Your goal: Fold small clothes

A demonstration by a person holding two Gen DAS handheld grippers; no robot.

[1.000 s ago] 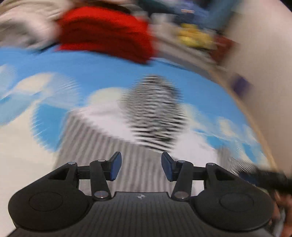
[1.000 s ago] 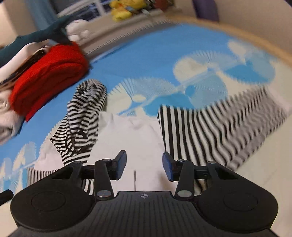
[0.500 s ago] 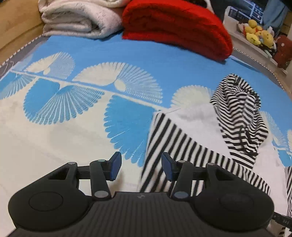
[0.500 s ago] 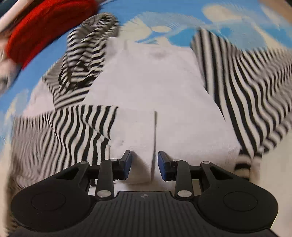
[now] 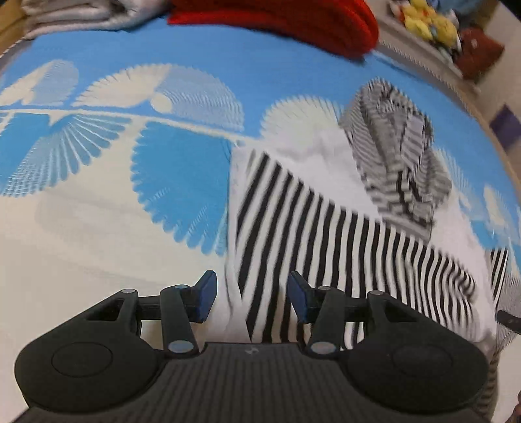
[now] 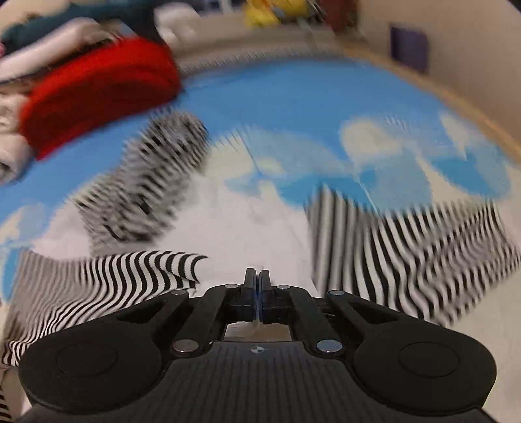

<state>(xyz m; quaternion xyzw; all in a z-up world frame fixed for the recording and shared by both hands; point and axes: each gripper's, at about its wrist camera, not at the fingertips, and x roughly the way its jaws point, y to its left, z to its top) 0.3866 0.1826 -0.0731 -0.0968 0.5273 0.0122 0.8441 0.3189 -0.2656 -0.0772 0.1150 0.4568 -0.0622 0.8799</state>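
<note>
The striped hooded top [image 5: 325, 227] lies back-up on the blue fan-patterned bedspread [image 5: 182, 169], white body in the middle, hood [image 5: 400, 166] toward the red folded blanket [image 5: 293, 19], one striped sleeve already laid across the body; the right gripper [image 6: 257, 293] has its jaws pressed together at the hem of the white body [image 6: 241, 234], and a thin sliver of cloth seems pinched between them, though blur leaves that unsure; the left gripper [image 5: 250, 299] hangs with jaws wide apart over the striped fold's near edge, holding nothing. The step looks like lifting the hem toward the hood; to do it well, the left jaws should close on the same hem edge level with the right, catching both layers; then both should rise together and travel evenly so the sleeve stays tucked and no diagonal crease forms; the other striped sleeve [image 6: 410, 247] lies spread to the right and may need folding in first.
</note>
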